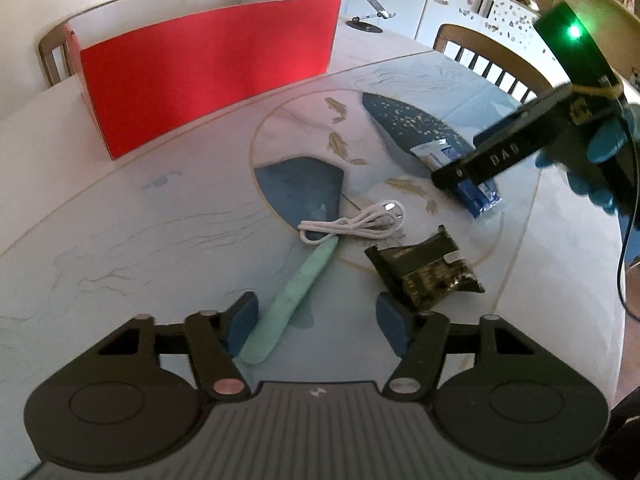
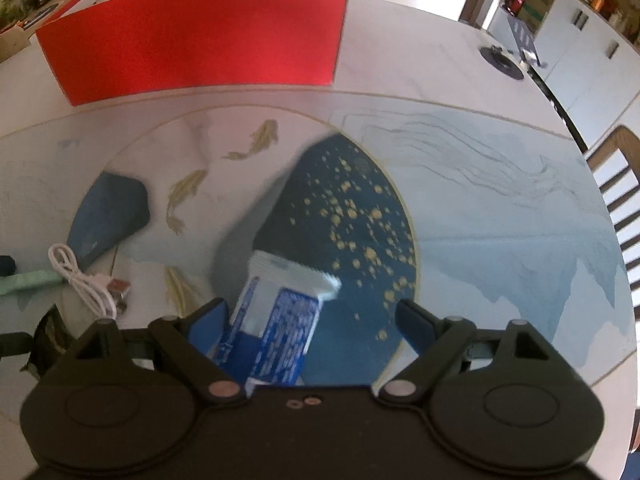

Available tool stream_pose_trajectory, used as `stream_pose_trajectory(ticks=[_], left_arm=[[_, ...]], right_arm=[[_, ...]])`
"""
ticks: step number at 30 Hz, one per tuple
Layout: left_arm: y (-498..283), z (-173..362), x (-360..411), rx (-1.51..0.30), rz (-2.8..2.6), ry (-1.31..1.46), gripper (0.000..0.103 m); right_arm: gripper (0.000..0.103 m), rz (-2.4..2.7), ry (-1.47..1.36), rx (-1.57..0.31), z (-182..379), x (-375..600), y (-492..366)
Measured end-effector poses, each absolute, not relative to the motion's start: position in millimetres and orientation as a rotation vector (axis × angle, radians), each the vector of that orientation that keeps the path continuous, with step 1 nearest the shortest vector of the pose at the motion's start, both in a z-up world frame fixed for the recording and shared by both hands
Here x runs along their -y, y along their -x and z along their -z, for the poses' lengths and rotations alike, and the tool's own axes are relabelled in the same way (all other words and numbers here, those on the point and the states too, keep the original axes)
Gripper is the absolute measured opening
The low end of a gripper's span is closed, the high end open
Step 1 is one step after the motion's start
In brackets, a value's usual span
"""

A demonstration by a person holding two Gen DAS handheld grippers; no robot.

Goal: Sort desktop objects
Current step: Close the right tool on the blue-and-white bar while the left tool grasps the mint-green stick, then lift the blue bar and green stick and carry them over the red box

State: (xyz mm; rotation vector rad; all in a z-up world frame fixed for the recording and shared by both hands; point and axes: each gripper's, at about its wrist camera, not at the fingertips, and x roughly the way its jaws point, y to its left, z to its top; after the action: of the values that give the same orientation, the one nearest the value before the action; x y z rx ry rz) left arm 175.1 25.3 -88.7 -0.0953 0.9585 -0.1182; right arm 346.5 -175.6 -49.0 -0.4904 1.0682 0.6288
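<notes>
In the left wrist view my left gripper (image 1: 319,322) is open low over the table. A mint green stick (image 1: 296,288) lies between its blue pads, close to the left pad and well clear of the right one. Beyond it lie a coiled white USB cable (image 1: 356,224) and a dark snack packet (image 1: 428,272). My right gripper (image 2: 314,320) is open and points steeply down over a blue and white packet (image 2: 280,312). The packet sits between the jaws, nearer the left pad, and is not pinched. A red box (image 1: 208,60) with an open top stands at the back.
The table carries a printed mat (image 2: 480,208) with fish and dark blue shapes. A phone stand (image 1: 370,16) sits behind the red box's right end. Wooden chairs (image 1: 492,60) stand at the table's far side. A blue-gloved hand (image 1: 600,148) holds the right gripper.
</notes>
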Motion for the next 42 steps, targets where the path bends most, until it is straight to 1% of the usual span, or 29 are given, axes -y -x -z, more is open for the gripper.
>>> stream_pose_trajectory(ticks=[3,6,9,10,11,12,14,15,16,18,19,20,22,25,42], left_arm=[[-177,87,-24,-0.959,0.112,0.097,0.055],[-178,86,-24,-0.957,0.108,0.094,0.048],[-178,85,-24,-0.955,0.099,0.084,0.037],[-177,85,-24,-0.953,0.093,0.081,0.033],[-178,85,-25,-0.954,0.091,0.081,0.031],[-178,84,-25,-0.954,0.089,0.081,0.030],[-178,84,-23,-0.954,0.083,0.069,0.023],[-177,85,-22,-0.953,0.076,0.061,0.022],[-177,85,-22,-0.953,0.071,0.059,0.018],[-176,85,-22,-0.954,0.071,0.063,0.016],[-176,84,-22,-0.954,0.072,0.063,0.015],[-175,84,-22,-0.953,0.073,0.064,0.013],[-174,84,-22,-0.952,0.074,0.085,0.009],[-173,83,-22,-0.948,0.068,0.112,0.008],[-157,62,-31,-0.881,0.011,0.247,0.008]], right_arm=[[0.091,-0.634,0.467,-1.084,50,182,-342],[0.086,-0.644,0.443,-1.092,51,189,-337],[0.078,-0.665,0.415,-1.090,49,193,-336],[0.073,-0.669,0.414,-1.084,48,193,-335],[0.069,-0.674,0.414,-1.079,48,193,-334],[0.067,-0.680,0.415,-1.074,47,193,-334],[0.058,-0.689,0.416,-1.066,46,193,-333],[0.056,-0.693,0.417,-1.063,45,193,-332],[0.052,-0.696,0.417,-1.060,45,193,-332],[0.046,-0.700,0.417,-1.056,44,193,-331],[0.041,-0.703,0.417,-1.054,43,193,-331],[0.039,-0.705,0.417,-1.053,43,193,-331],[0.037,-0.706,0.413,-1.054,42,193,-332],[0.037,-0.717,0.393,-1.060,41,194,-332],[0.036,-0.784,0.368,-1.022,16,195,-323]])
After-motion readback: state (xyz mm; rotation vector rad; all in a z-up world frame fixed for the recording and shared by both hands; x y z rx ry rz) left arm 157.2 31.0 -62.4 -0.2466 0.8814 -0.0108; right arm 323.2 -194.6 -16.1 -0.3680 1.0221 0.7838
